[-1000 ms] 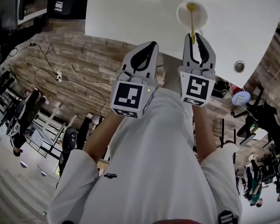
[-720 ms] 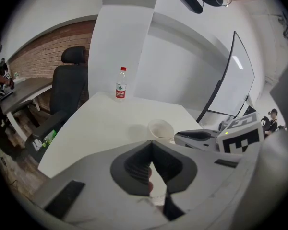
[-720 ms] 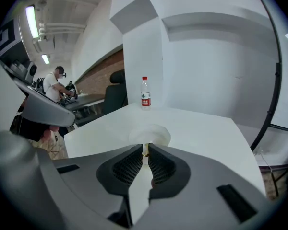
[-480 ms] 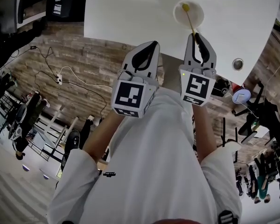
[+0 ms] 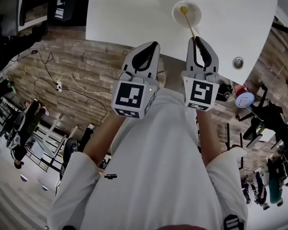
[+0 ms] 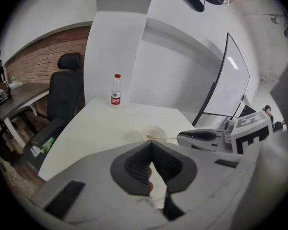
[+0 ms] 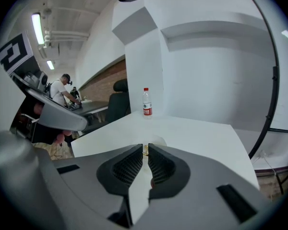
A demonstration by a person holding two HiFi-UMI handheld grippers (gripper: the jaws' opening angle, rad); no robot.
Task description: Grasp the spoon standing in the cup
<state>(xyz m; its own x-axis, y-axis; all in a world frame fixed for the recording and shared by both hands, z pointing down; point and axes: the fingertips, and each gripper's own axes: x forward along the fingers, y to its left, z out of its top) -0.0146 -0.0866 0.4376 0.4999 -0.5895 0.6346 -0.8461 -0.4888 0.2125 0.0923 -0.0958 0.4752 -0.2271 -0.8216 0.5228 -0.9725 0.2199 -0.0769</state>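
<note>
Head view showing one cup [image 5: 186, 13] sitting on white table [image 5: 125, 13], one yellow spoon [image 5: 188, 22] leaning inside it. Two grippers: right gripper [image 5: 198, 39] pinching spoon handle, jaws nearly touching; left gripper [image 5: 152, 45] hovering beside it, jaws pressed together, holding nothing. One bottle [image 6: 115, 90] standing at far table edge.
</note>
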